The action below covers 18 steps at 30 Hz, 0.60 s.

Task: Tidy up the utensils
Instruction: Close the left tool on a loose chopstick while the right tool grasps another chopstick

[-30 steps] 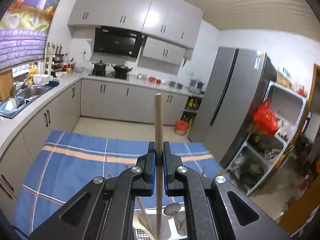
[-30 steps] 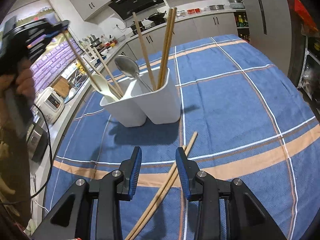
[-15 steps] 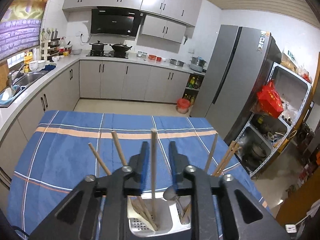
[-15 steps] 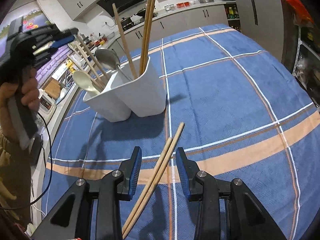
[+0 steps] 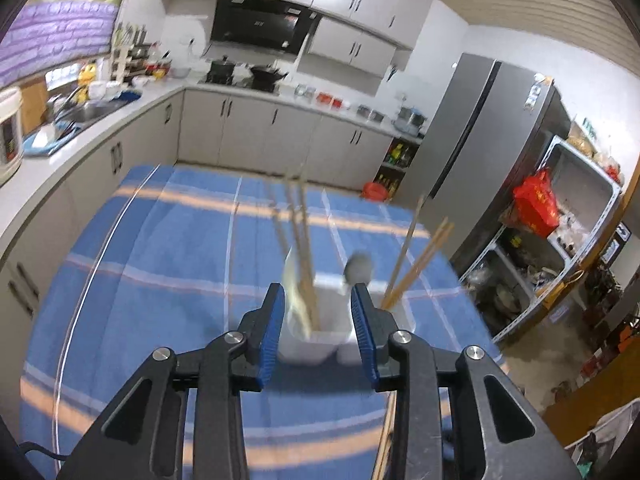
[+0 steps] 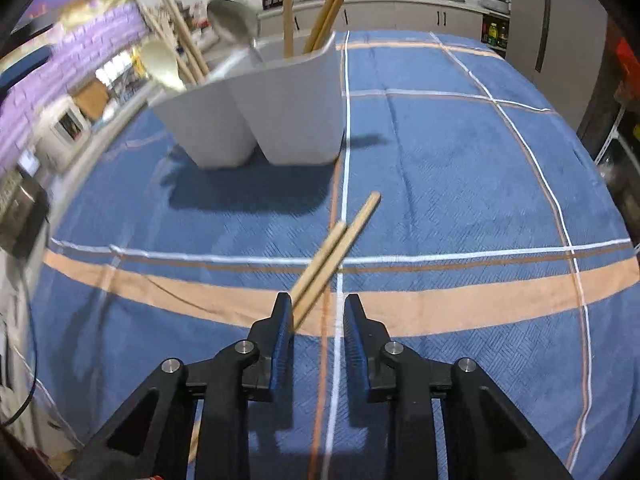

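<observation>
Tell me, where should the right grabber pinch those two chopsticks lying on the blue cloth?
Probably across their near part, coming down from above. The two chopsticks lie flat, side by side, on the tablecloth, running in between the right gripper jaws, which are closing. Squeezing from both sides should catch the pair together.

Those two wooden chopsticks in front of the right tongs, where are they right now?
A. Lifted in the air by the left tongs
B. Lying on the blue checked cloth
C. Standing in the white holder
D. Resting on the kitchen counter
B: the two chopsticks lie side by side on the blue checked cloth, short of the white holder, their near ends between the closing right tongs.
</observation>
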Tool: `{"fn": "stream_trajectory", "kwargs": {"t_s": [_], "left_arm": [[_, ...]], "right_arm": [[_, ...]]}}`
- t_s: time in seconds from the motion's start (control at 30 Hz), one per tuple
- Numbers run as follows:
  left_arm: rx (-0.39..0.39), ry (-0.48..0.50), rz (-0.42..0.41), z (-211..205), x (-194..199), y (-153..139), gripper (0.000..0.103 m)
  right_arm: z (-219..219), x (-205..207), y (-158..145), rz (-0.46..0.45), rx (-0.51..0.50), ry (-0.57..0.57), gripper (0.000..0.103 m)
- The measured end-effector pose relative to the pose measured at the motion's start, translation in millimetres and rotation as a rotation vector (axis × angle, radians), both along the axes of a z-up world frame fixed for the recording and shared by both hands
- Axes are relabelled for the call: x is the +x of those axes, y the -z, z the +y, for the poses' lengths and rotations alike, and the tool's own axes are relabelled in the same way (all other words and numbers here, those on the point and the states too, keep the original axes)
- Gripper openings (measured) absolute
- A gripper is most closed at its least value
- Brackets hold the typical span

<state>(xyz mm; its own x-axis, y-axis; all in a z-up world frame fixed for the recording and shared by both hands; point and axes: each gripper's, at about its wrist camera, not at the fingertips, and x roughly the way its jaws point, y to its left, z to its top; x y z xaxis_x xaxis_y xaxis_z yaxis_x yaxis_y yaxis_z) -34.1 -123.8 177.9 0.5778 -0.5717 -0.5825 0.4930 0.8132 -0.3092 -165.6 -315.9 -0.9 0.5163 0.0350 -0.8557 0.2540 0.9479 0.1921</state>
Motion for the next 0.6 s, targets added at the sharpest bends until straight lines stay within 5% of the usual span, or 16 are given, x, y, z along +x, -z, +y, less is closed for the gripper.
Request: {"fn": "stream_trajectory", "kwargs": {"t_s": [0.3, 0.33, 0.47, 0.6], "left_arm": [[0.09, -0.072, 0.171, 29.9, -27.7, 76.5, 0.033], [0.094, -0.073, 0.191, 30.7, -30.0, 83.5, 0.033], [0.102, -0.041, 0.25, 23.0, -41.8, 103.6, 0.033], [0.134, 0.032, 0.278, 2.2, -54.5, 115.6, 0.033]], "right_arm": [[22.9, 30.7, 1.7, 0.038, -0.121, -0.058, 0.027], [26.1, 35.5, 1.8, 0.044, -0.14, -0.069, 0.02], [21.0, 36.2, -2.2, 0.053, -0.113, -0.062, 0.009], [11.0, 15.3, -2.7, 0.07, -0.107, -0.086, 0.008]]}}
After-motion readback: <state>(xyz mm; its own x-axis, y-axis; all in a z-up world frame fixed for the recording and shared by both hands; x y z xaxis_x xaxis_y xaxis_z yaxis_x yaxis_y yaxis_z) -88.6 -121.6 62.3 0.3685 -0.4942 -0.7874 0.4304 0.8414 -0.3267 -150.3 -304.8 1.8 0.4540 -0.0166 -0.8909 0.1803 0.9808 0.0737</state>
